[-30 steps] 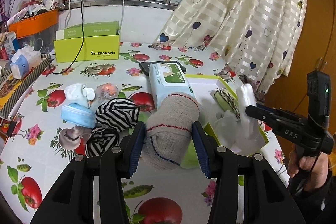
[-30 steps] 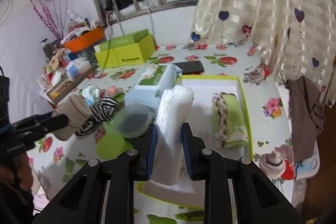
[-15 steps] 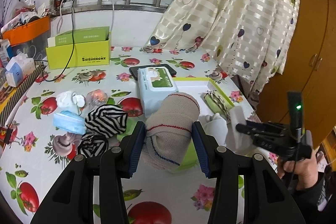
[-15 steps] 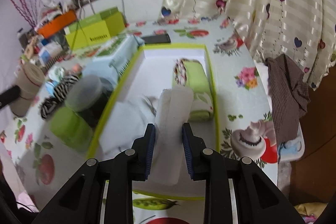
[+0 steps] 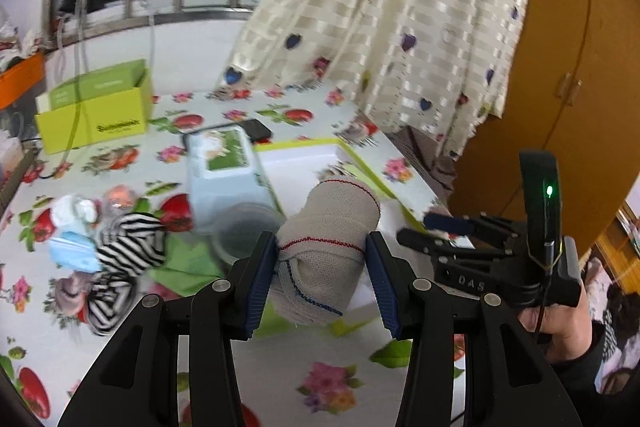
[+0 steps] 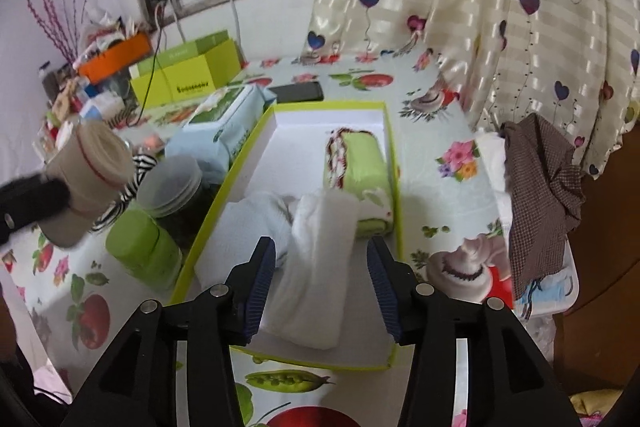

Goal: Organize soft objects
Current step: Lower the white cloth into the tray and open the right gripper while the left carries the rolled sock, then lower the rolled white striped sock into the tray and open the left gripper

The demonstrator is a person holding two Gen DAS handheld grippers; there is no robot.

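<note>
My left gripper (image 5: 322, 275) is shut on a beige rolled bandage (image 5: 326, 251) with red stripes, held above the table left of the box; it also shows in the right wrist view (image 6: 86, 179). My right gripper (image 6: 322, 281) is open over the near end of the green-edged white box (image 6: 390, 143); it also shows in the left wrist view (image 5: 416, 231). A white folded towel (image 6: 320, 279) lies loose in the box between its fingers. A green rolled cloth (image 6: 362, 179) and a white cloth (image 6: 256, 223) lie in the box too. A striped black-and-white cloth (image 5: 124, 255) lies on the table.
A wet-wipes pack (image 6: 224, 125), a clear jar (image 6: 174, 185) and a green lid (image 6: 140, 247) stand left of the box. A phone (image 6: 296, 91), a yellow-green carton (image 6: 188, 75), a blue mask (image 5: 72, 255) and a brown checked cloth (image 6: 540, 187) at the table's right edge.
My right gripper has opened and let go of the white towel, which now lies in the box. My left gripper has carried the bandage roll rightward, toward the box.
</note>
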